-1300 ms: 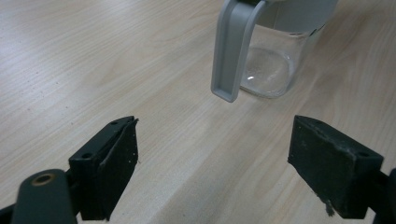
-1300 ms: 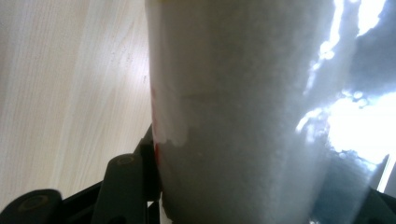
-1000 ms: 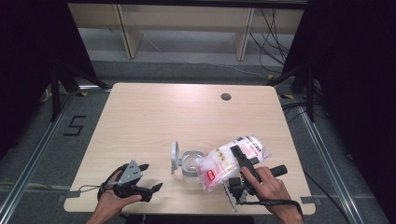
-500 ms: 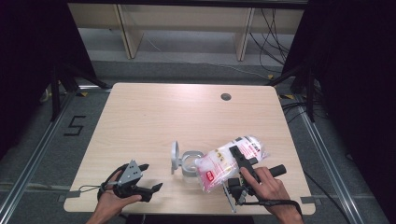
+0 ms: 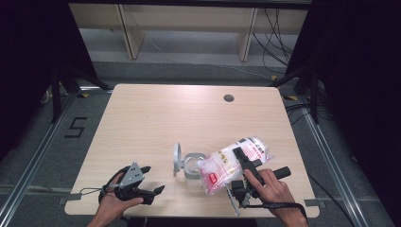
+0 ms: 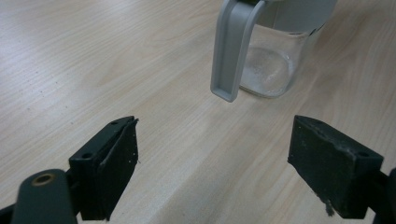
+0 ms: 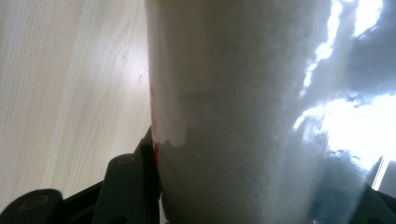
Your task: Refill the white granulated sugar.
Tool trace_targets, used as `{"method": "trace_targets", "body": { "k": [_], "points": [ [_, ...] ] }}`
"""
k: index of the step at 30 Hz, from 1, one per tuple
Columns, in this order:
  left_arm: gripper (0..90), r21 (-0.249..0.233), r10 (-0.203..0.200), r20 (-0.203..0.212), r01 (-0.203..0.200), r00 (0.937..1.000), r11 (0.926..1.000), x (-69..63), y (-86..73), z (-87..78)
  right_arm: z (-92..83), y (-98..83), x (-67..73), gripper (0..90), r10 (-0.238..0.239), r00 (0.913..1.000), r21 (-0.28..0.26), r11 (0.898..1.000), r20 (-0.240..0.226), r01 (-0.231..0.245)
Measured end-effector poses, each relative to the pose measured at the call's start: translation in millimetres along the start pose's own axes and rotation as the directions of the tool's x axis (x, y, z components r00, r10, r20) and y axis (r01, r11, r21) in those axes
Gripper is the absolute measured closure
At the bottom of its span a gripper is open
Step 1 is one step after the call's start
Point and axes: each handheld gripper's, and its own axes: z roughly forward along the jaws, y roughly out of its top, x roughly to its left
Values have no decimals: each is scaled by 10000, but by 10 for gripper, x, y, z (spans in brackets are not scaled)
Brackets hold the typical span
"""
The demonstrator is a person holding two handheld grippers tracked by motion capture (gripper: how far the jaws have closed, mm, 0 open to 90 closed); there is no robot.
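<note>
A clear glass jar (image 5: 191, 166) stands near the table's front middle, and its grey lid (image 5: 176, 160) is flipped up on its left side. My right gripper (image 5: 242, 158) is shut on a plastic bag of white grains (image 5: 226, 165) with a red and pink label. The bag is tilted, its lower end beside the jar's mouth. Close up in the right gripper view, the bag (image 7: 243, 116) sits between the black jaws. At the front left, my left gripper (image 5: 152, 178) rests open on the table. Its view looks at the jar (image 6: 271, 70) and the hanging lid (image 6: 231, 51), with nothing in the left gripper (image 6: 229, 163).
The light wooden table (image 5: 156, 118) has a round cable hole (image 5: 229, 98) at the back right. Behind the table stand low shelves (image 5: 189, 28), with cables (image 5: 279, 33) on the floor at right. Dark curtains flank both sides.
</note>
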Motion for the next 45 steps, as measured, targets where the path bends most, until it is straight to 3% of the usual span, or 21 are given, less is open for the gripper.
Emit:
{"method": "trace_targets", "body": {
  "k": [3, 4, 9, 12, 16, 17, 18, 19, 20, 24, 25, 26, 27, 30, 31, 33, 36, 37, 40, 42, 45],
  "points": [
    [155, 102, 90, -68, -89, 9999, 9999, 7, 1, -3, 8, 21, -46, 506, -526, 9986, -130, 9985, 1, 526],
    [154, -158, -45, -164, 43, 9999, 9999, -11, -7, 16, 6, 19, -26, 506, -312, 9994, -16, 9995, -135, 312],
    [154, 107, 74, -66, -74, 10000, 9999, 8, 3, -7, 21, 23, -56, 506, -626, 9980, -110, 9980, 16, 626],
    [155, 22, -26, -56, 27, 10000, 10000, 3, 3, -7, 22, 16, -22, 506, -209, 9998, -94, 9997, 54, 209],
    [154, 103, 77, -85, -76, 9999, 9999, 7, 2, -4, 9, 30, -36, 506, -489, 9987, 9, 9988, -104, 489],
    [155, 146, 83, -77, -82, 9999, 9999, 7, 3, -5, 6, 29, 3, 506, 57, 9999, 37, 10000, -102, -57],
    [155, 17, 61, -177, -61, 9998, 10000, 0, -2, 5, 17, 37, -12, 506, -181, 9998, -110, 9998, 16, 181],
    [154, 38, 62, -160, -61, 9999, 10000, 0, -2, 4, 23, 52, -67, 507, -848, 9964, -228, 9961, 14, 848],
    [155, 35, 59, -162, -58, 9999, 10000, 0, -2, 4, 19, 45, -32, 507, -479, 9988, -159, 9987, 68, 480],
    [155, 34, 48, -154, -48, 9999, 10000, 0, -2, 3, 42, 47, -24, 507, -124, 9999, -71, 9999, -7, 124],
    [155, 37, 56, -155, -56, 9999, 10000, 1, -2, 3, 61, 50, -47, 507, -420, 9991, -225, 9989, 25, 420],
    [155, 41, 58, -154, -58, 9999, 10000, 2, -2, 3, 46, 51, -39, 507, -195, 9998, 69, 9998, -84, 196],
    [155, 149, 78, -72, -77, 9999, 9999, 7, 2, -5, 56, 50, -63, 507, -564, 9984, -69, 9984, -26, 564],
    [155, 139, 68, -37, -67, 10000, 9999, 10, 3, -9, 69, 51, -86, 507, -655, 9978, -186, 9977, 42, 656],
    [154, 129, 61, -44, -60, 10000, 9999, 9, 3, -10, 63, 46, -60, 507, -292, 9996, -47, 9996, -44, 292],
    [154, 70, -13, -19, 13, 10000, 10000, 3, 2, -9, 66, 33, -53, 507, -228, 9997, -32, 9997, 31, 228],
    [155, 128, 51, -42, -50, 10000, 9999, 8, 3, -11, 59, 23, -80, 507, -639, 9980, -3, 9980, -26, 639],
    [155, 135, 75, -42, -74, 10000, 9999, 9, 3, -10, 53, 13, -43, 507, -217, 9998, 65, 9997, 28, 217],
    [155, 137, 64, -39, -64, 10000, 9999, 8, 3, -10, 34, 15, -77, 508, -659, 9978, 64, 9978, -90, 659],
    [154, 96, 12, -37, -12, 10000, 10000, 5, 2, -9, 27, 19, -35, 508, -172, 9999, 76, 9998, 15, 172],
    [154, 119, 53, -37, -53, 10000, 9999, 7, 3, -11, 40, 37, -82, 508, -701, 9975, -96, 9975, 35, 701]
  ]
}}
